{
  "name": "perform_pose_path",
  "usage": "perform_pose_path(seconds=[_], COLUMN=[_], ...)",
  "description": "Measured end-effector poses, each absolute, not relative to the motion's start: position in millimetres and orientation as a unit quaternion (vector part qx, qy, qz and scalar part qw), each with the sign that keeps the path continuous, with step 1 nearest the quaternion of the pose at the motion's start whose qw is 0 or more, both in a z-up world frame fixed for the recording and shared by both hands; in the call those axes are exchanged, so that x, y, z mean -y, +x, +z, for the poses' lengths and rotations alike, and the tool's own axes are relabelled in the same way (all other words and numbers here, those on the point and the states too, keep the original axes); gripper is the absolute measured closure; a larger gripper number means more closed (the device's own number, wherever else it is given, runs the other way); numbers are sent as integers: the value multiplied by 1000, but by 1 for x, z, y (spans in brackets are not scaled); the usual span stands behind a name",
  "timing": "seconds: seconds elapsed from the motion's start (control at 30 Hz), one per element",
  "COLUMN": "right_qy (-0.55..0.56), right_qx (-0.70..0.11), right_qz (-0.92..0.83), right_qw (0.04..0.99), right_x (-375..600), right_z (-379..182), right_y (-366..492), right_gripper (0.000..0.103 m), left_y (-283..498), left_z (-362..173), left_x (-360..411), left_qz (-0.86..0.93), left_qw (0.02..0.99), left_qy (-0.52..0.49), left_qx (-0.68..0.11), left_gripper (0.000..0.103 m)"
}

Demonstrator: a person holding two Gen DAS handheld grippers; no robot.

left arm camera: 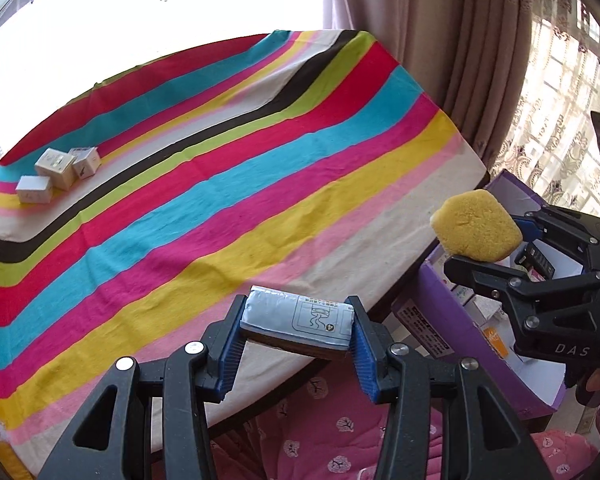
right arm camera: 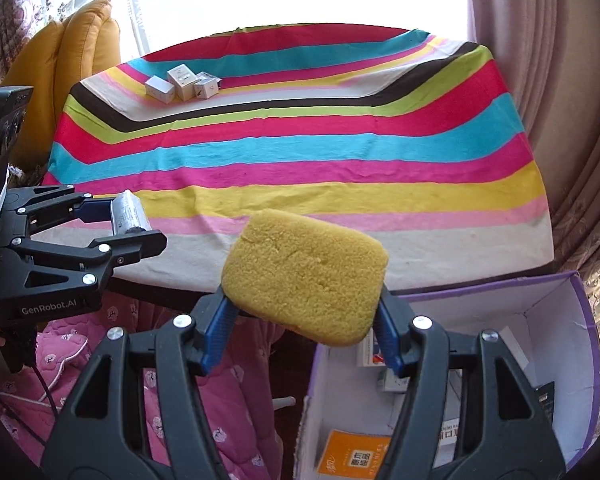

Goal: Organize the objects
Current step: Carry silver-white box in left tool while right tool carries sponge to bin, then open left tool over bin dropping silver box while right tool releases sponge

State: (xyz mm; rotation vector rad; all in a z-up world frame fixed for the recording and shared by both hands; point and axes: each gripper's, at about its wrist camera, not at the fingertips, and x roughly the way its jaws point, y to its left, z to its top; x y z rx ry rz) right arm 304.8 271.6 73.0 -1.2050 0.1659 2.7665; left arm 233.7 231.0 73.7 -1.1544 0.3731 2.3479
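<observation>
My left gripper (left arm camera: pixel 298 326) is shut on a flat silver-grey packet (left arm camera: pixel 296 322) with a printed label, held over the near edge of the striped table (left arm camera: pixel 220 184). It also shows in the right wrist view (right arm camera: pixel 130 216) at the left. My right gripper (right arm camera: pixel 304 320) is shut on a yellow sponge (right arm camera: pixel 306 276), held above the gap between the table and a purple box (right arm camera: pixel 580 352). The sponge also shows in the left wrist view (left arm camera: pixel 476 226). Three small white boxes (right arm camera: pixel 182 84) sit together at the table's far left corner (left arm camera: pixel 60 174).
The purple box (left arm camera: pixel 444 320) stands open below the table's right edge and holds several small cartons, one orange (right arm camera: pixel 352 456). Pink quilted fabric (right arm camera: pixel 220 408) lies below the table. A yellow cushioned chair (right arm camera: pixel 76 48) stands at the far left. Curtains (right arm camera: pixel 560 120) hang on the right.
</observation>
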Motion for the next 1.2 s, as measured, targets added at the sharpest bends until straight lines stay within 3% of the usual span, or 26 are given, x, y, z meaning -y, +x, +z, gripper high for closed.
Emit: perform_pose_path(seconds=[0.57,1.2], right_qy=[-379,-374], right_qx=[-131,-171], right_qz=[905,881], right_qw=[143,233], right_x=[-349,-415], right_z=[64,51], right_y=[374,437], right_gripper=[38,38], left_y=[269,299], left_z=[71,76], left_x=[-332,-410], left_qz=[815,775], left_qw=[330,397], left_qy=[-413,-407], left_qx=[-238,-276], left_gripper=[54,54])
